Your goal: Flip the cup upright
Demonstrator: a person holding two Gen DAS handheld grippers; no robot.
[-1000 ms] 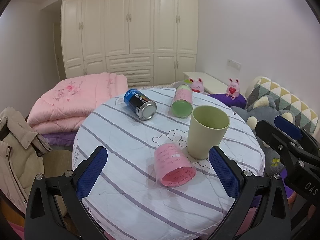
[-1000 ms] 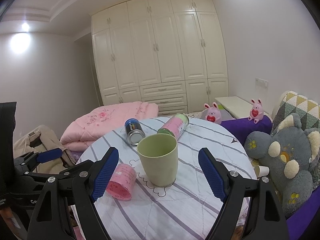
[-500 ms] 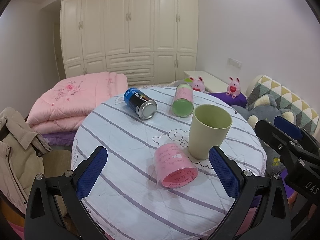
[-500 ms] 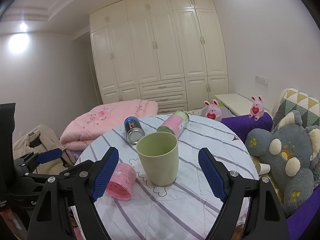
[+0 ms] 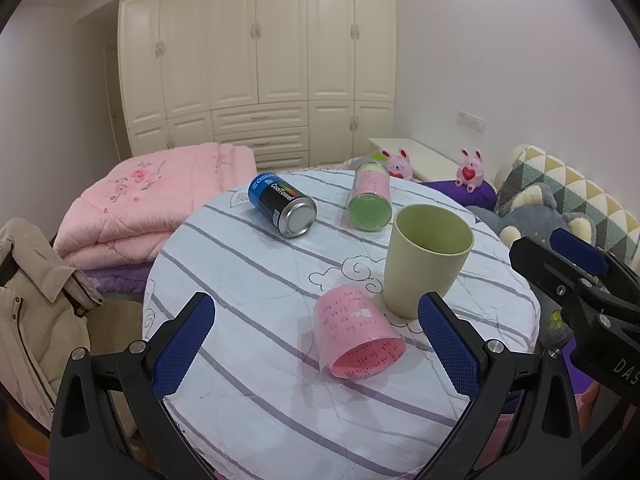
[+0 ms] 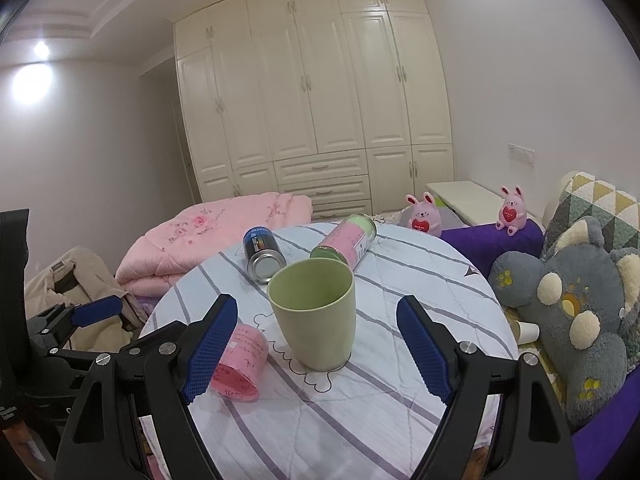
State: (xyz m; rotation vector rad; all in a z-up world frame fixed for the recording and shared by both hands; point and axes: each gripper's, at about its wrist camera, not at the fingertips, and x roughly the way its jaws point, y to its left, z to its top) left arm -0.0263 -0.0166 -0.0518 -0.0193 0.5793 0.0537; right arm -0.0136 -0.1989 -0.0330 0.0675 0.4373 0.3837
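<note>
A pale green cup [image 5: 426,258] stands upright on the round striped table [image 5: 248,280], mouth up and empty; it also shows in the right wrist view [image 6: 316,320]. My right gripper [image 6: 316,348] is open and empty, its jaws spread wide on either side of the green cup, short of it. My left gripper [image 5: 316,344] is open and empty, its jaws spread on either side of a pink paper cup [image 5: 354,332] that lies on its side with its mouth toward me. The pink cup shows left of the green cup in the right wrist view [image 6: 242,362].
A blue and black can [image 5: 282,204] and a pink and green canister [image 5: 370,202] lie on their sides at the table's far side. A folded pink quilt [image 5: 148,200] is beyond the table, a beige coat [image 5: 36,300] left, a grey plush toy [image 6: 568,312] right.
Both grippers have drifted back a little from the table and stay open. The green cup and pink cup have not moved.
</note>
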